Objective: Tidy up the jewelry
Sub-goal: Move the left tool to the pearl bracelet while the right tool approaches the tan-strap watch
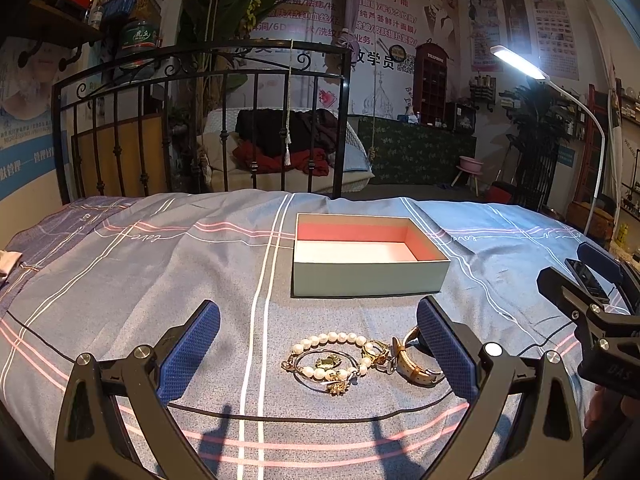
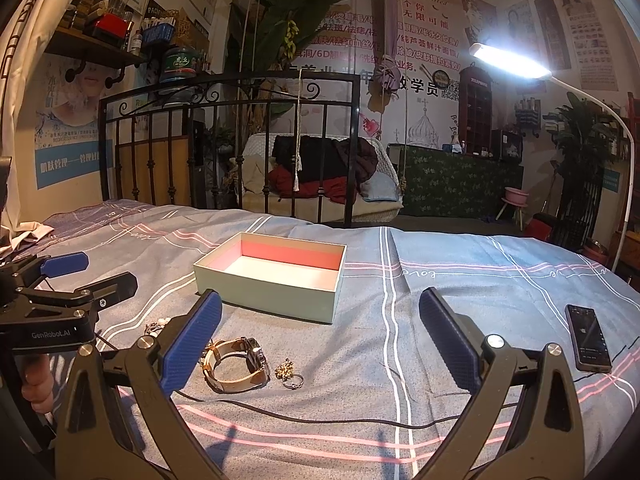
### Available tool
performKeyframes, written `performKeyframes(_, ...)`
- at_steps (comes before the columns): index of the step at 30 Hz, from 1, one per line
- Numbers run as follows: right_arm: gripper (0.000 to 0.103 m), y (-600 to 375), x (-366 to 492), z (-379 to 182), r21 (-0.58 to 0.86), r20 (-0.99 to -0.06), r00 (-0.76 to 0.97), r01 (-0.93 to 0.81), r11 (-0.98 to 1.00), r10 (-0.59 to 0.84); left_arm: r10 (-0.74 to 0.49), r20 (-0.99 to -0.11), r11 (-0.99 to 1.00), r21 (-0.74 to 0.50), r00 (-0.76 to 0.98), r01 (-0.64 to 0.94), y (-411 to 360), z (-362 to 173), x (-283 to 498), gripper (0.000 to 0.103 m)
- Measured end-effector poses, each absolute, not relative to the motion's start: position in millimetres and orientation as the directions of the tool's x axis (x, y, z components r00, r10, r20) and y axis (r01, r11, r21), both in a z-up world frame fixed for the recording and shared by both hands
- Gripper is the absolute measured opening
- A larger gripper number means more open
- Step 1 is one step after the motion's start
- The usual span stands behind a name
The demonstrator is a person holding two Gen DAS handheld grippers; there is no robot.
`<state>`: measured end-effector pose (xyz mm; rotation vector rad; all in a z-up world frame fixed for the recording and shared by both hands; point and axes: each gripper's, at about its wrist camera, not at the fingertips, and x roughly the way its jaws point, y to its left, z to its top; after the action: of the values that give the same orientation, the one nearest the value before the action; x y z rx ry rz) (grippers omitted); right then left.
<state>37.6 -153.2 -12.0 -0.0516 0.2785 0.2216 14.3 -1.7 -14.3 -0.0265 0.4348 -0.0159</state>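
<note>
A pale green box (image 1: 368, 276) with a pink and white inside stands open and empty on the bed; it also shows in the right wrist view (image 2: 268, 292). In front of it lies a pile of jewelry: a pearl bracelet (image 1: 332, 338), a thin bangle (image 1: 320, 376), gold rings (image 1: 376, 352) and a beige-strap watch (image 1: 416, 364). My left gripper (image 1: 318, 344) is open, its fingers either side of the pile. My right gripper (image 2: 320, 336) is open and empty. The watch (image 2: 236, 364) and a ring with a gold charm (image 2: 290, 374) lie by its left finger.
A striped blue-grey sheet (image 1: 160, 280) covers the bed. A black phone (image 2: 588, 338) lies at the right. A black cable (image 2: 320, 416) runs across the sheet in front. A black iron bed frame (image 1: 200, 120) stands behind. A white lamp (image 2: 508, 60) shines from the right.
</note>
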Motion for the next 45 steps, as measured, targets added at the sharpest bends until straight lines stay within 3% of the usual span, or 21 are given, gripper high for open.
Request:
performKeyframes(16,0.097,-155,38,-20,-0.015,-0.308,0.928,-0.227,0.974,0.211,-0.03,-0.455,0.999,-0.04,0.89,0.013,-4,-24,15,0.096)
performKeyframes(27,0.097,-162,60,-38,0.01,-0.442,0.874,-0.22,0.976,0.201,-0.058,-0.658,0.99,-0.132,0.751,-0.04,30,-45,44,0.096)
performKeyframes(33,0.086,-161,78,-51,0.033,-0.503,0.834,-0.245,0.969,0.228,-0.018,-0.724,0.996,-0.073,0.69,-0.051,38,-50,72,0.096)
performKeyframes(37,0.086,-160,87,-56,0.04,-0.522,0.82,-0.253,0.967,0.236,-0.022,-0.789,0.999,0.006,0.614,0.043,30,-58,100,0.091)
performKeyframes(39,0.086,-159,91,-58,0.045,-0.528,0.814,-0.257,0.965,0.241,-0.042,-0.821,0.994,0.021,0.57,0.104,27,-64,115,0.082)
performKeyframes(45,0.086,-162,100,-65,0.064,-0.546,0.801,-0.251,0.966,0.245,-0.063,-0.861,0.967,0.073,0.504,0.246,17,-74,137,0.079)
